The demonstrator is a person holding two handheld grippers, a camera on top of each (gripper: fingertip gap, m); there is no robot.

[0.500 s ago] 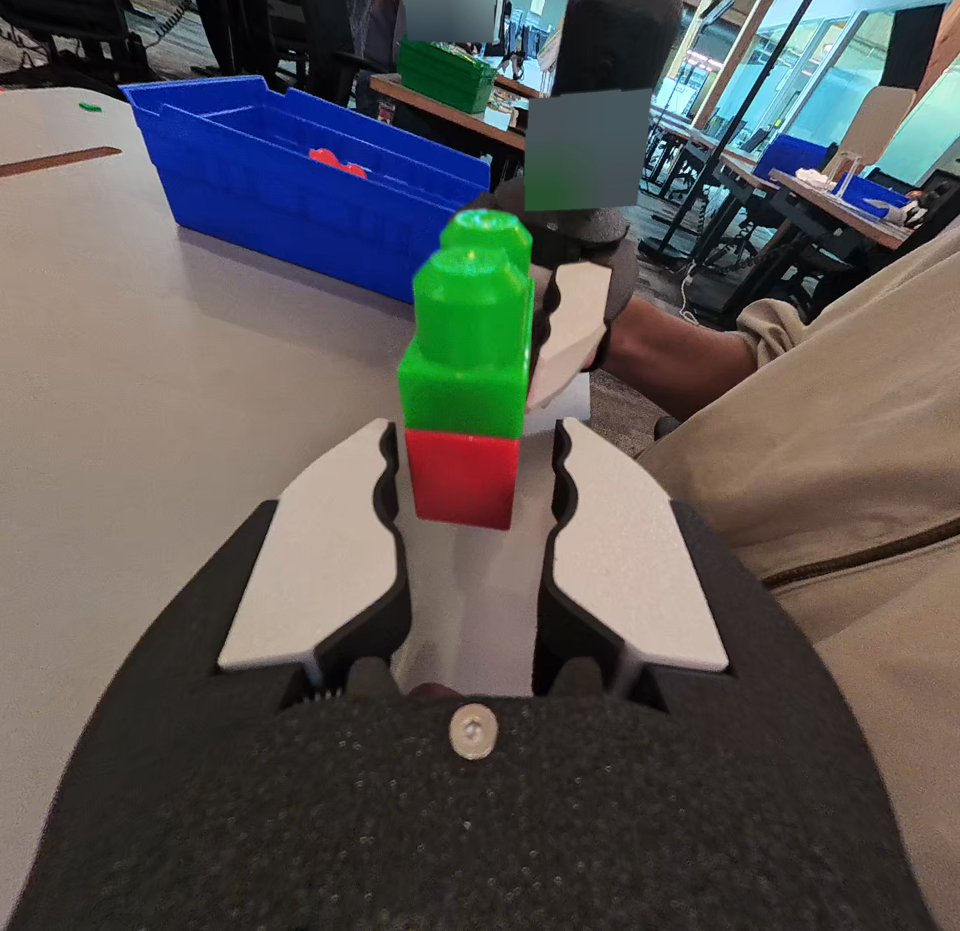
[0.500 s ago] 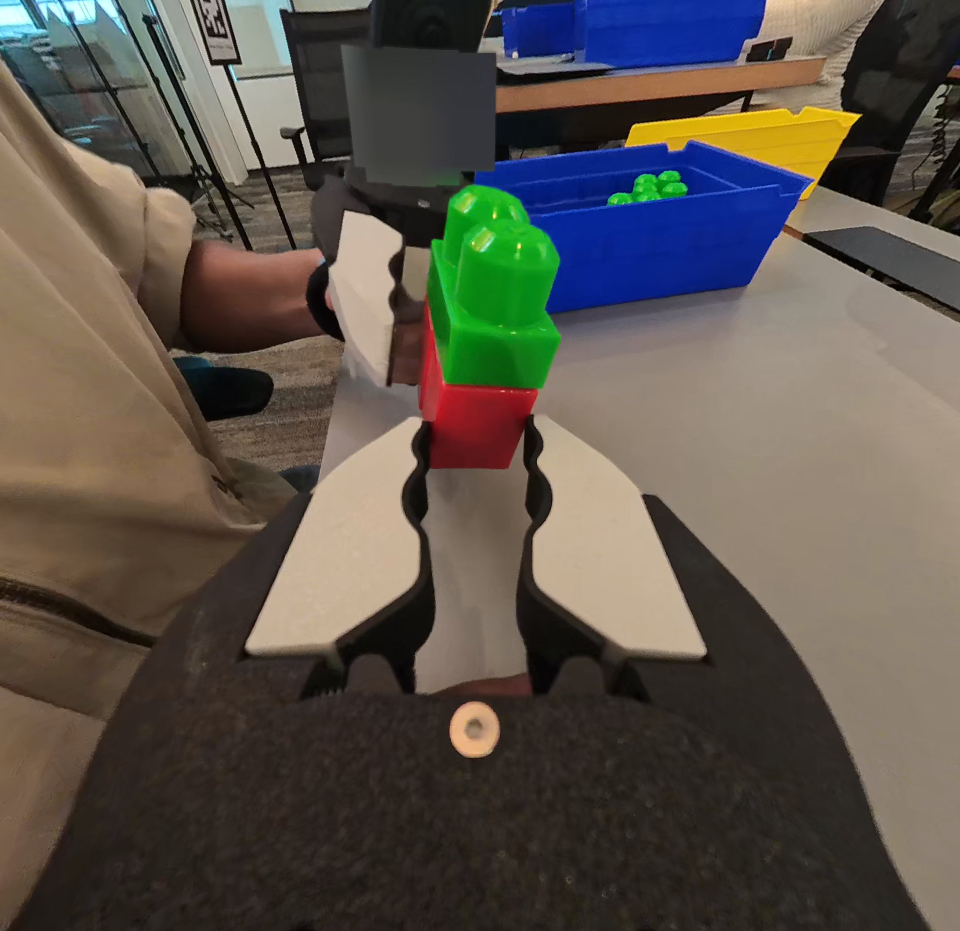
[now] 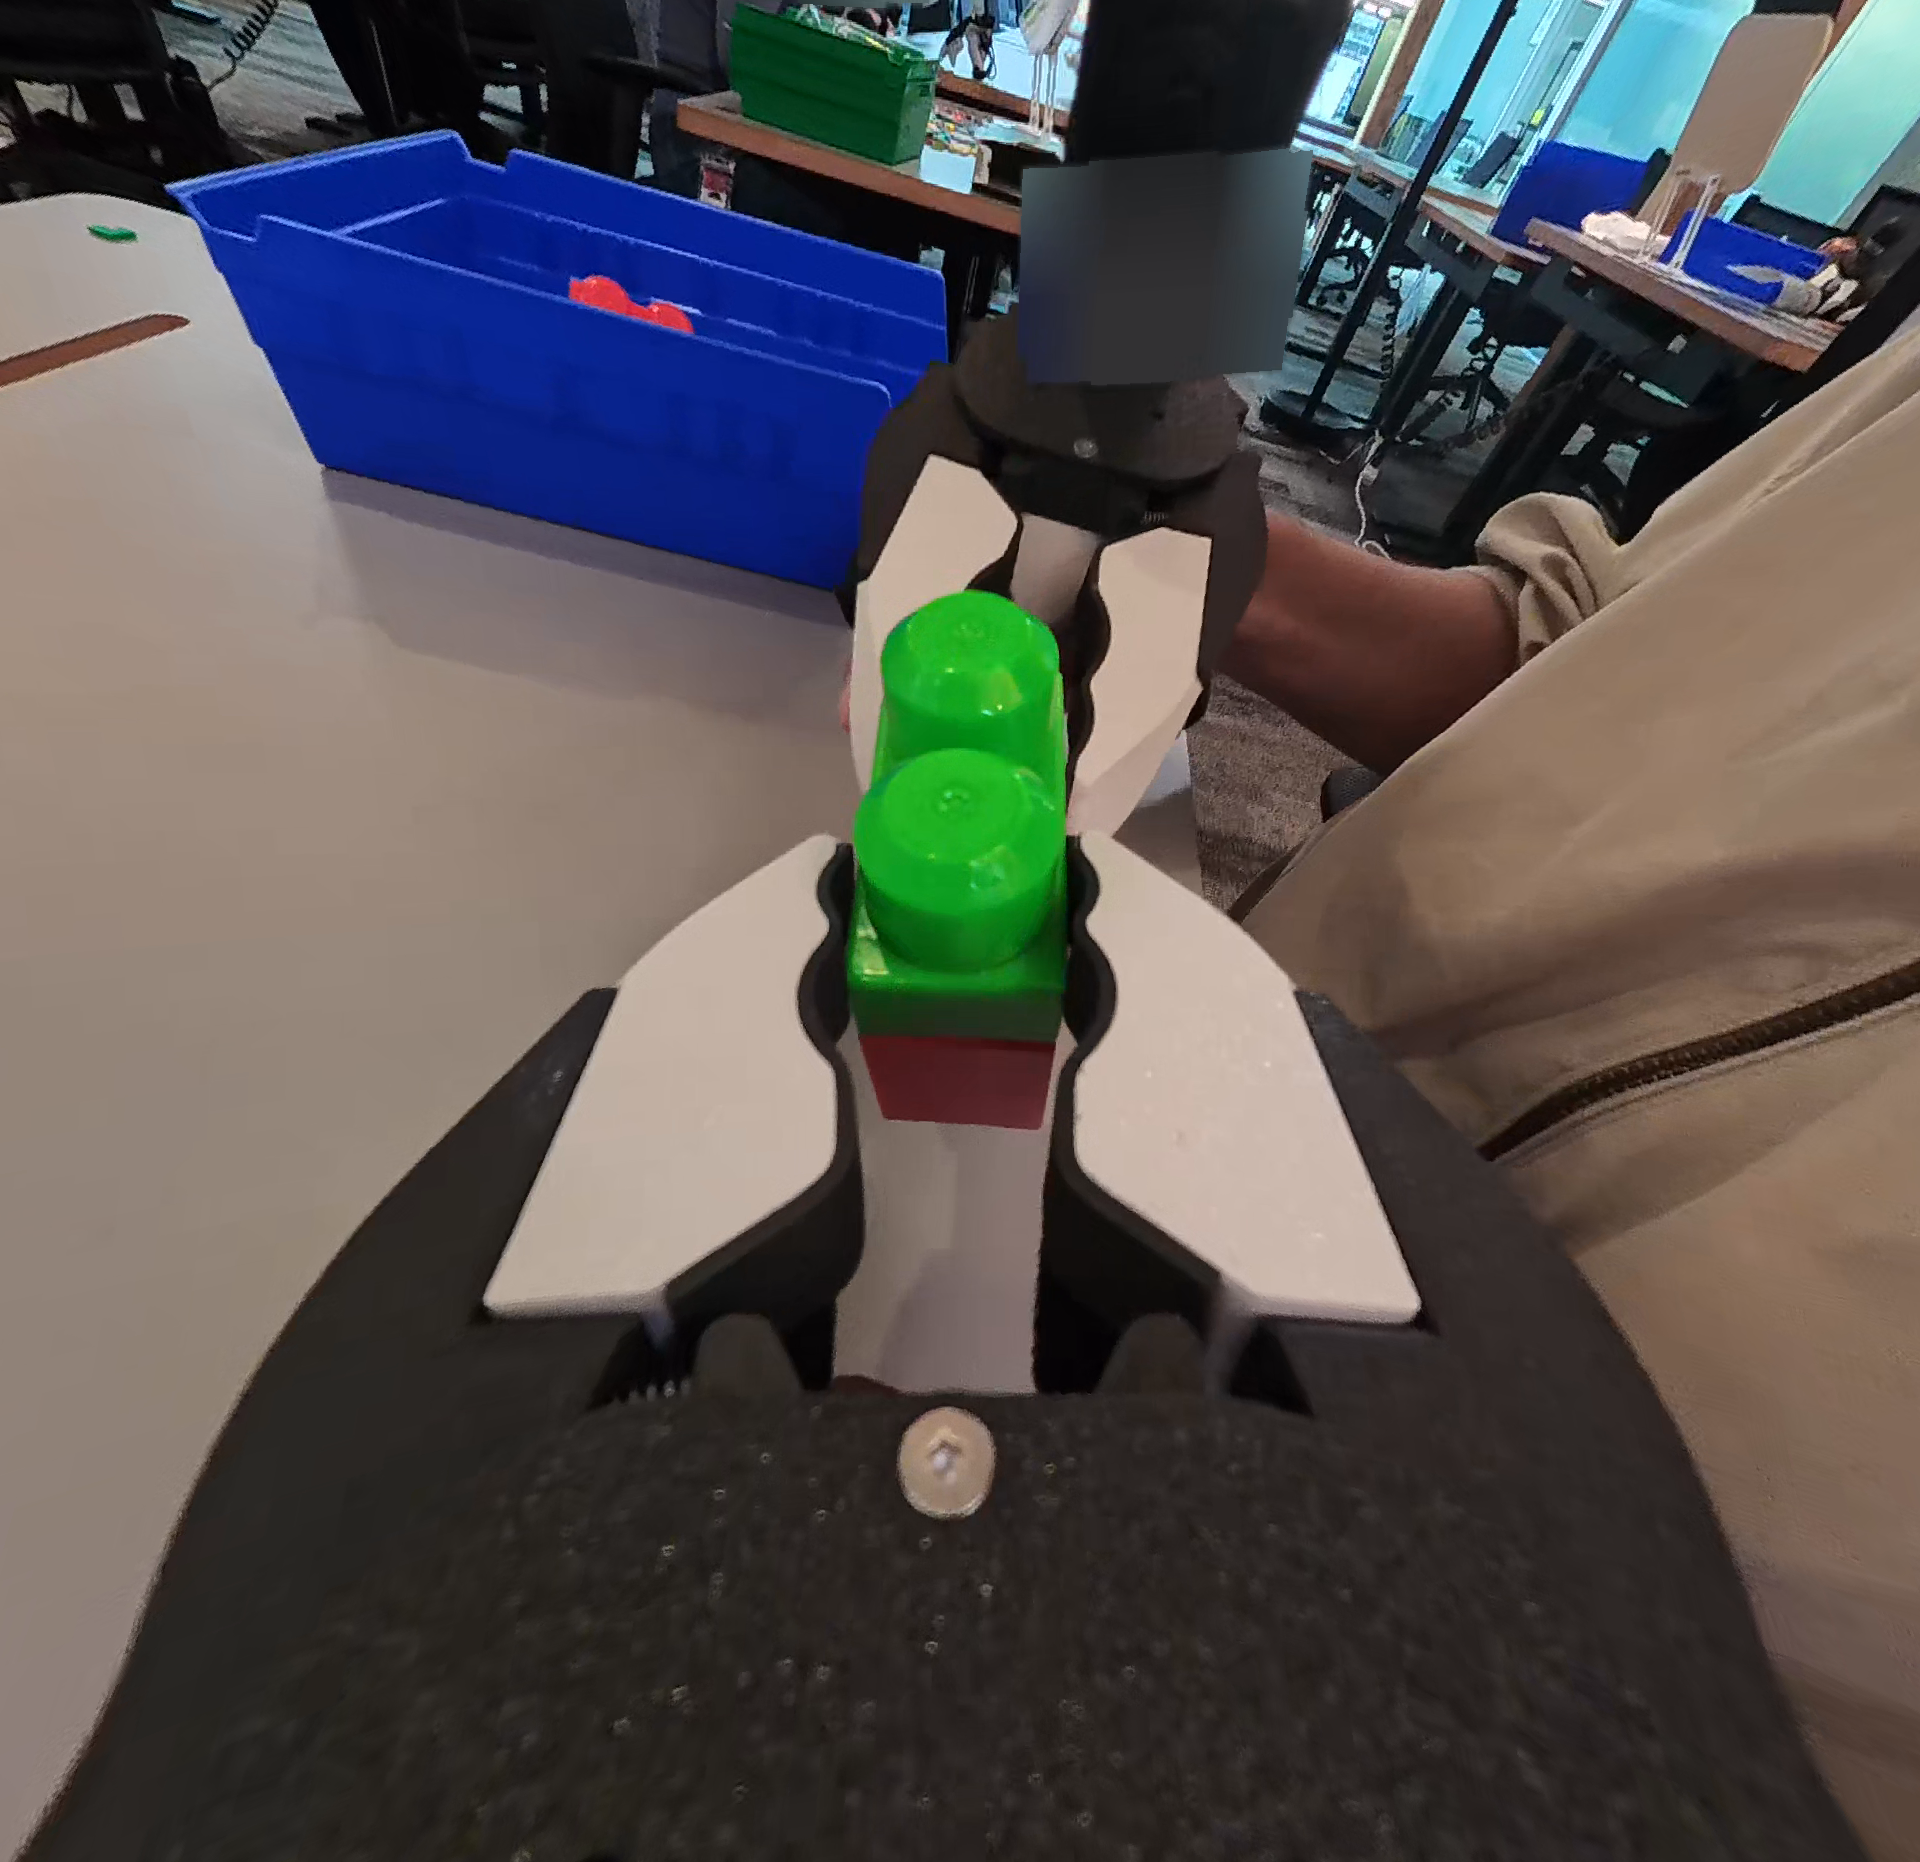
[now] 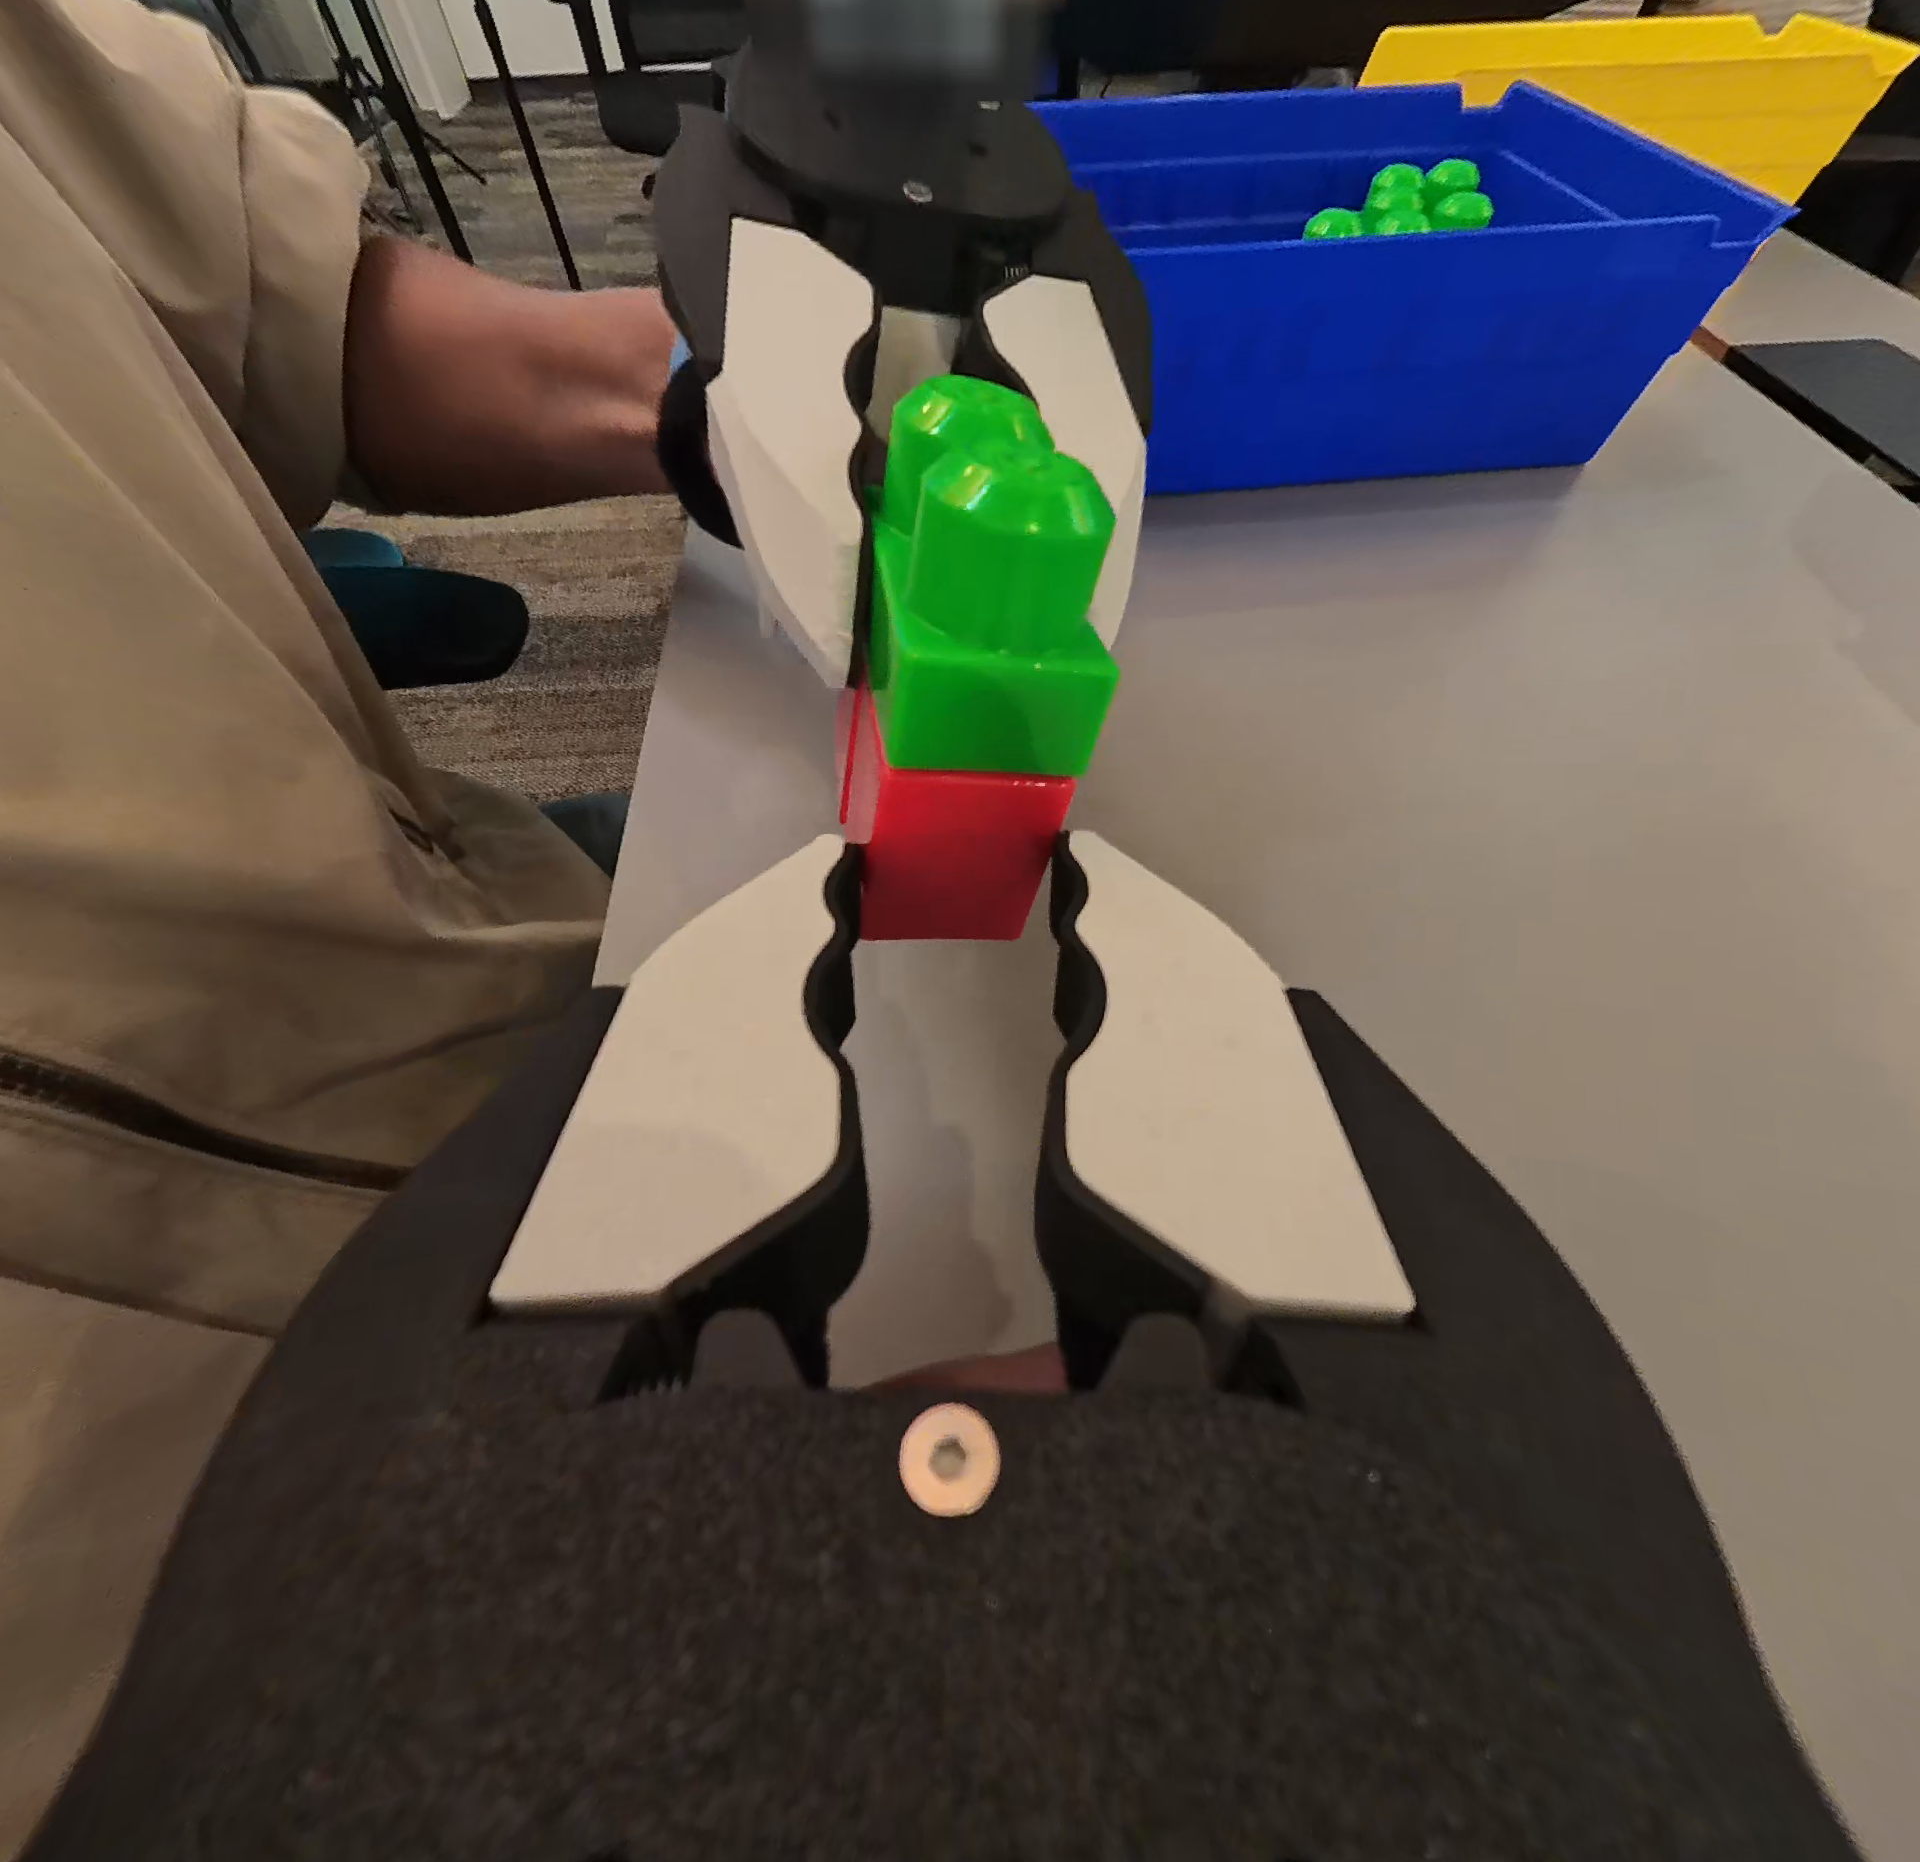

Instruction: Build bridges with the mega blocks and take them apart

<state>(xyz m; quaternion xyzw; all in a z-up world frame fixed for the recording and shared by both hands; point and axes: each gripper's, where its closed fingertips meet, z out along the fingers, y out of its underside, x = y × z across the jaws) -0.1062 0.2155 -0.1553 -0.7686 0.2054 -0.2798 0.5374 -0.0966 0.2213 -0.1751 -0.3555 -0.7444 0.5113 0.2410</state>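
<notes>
A green two-stud block [image 3: 961, 991] is stacked on a red block [image 3: 961, 1080] above the grey table [image 3: 312, 877]. My left gripper [image 3: 956, 862] is shut on the green block's sides. My right gripper [image 4: 956, 862] is shut on the red block [image 4: 966, 815], under the green block [image 4: 987, 690]. The two grippers face each other across the stack. The right gripper's fingers [image 3: 1153, 649] show behind the stack in the left wrist view. The left gripper's fingers [image 4: 790, 482] flank the green block in the right wrist view.
A blue bin [image 3: 582, 399] holding red blocks [image 3: 623, 300] stands behind on the left side. Another blue bin [image 4: 1351, 358] holding green blocks [image 4: 1403, 202] stands at the right, with a yellow bin [image 4: 1642, 77] behind it. The person's tan sleeve [image 3: 1558, 877] is at the table edge. My two grippers' fingertips are within a few centimetres of each other.
My left gripper has risen from level with the red block, where its jaws stood apart, and has closed on the green block. The right gripper keeps its hold on the red block.
</notes>
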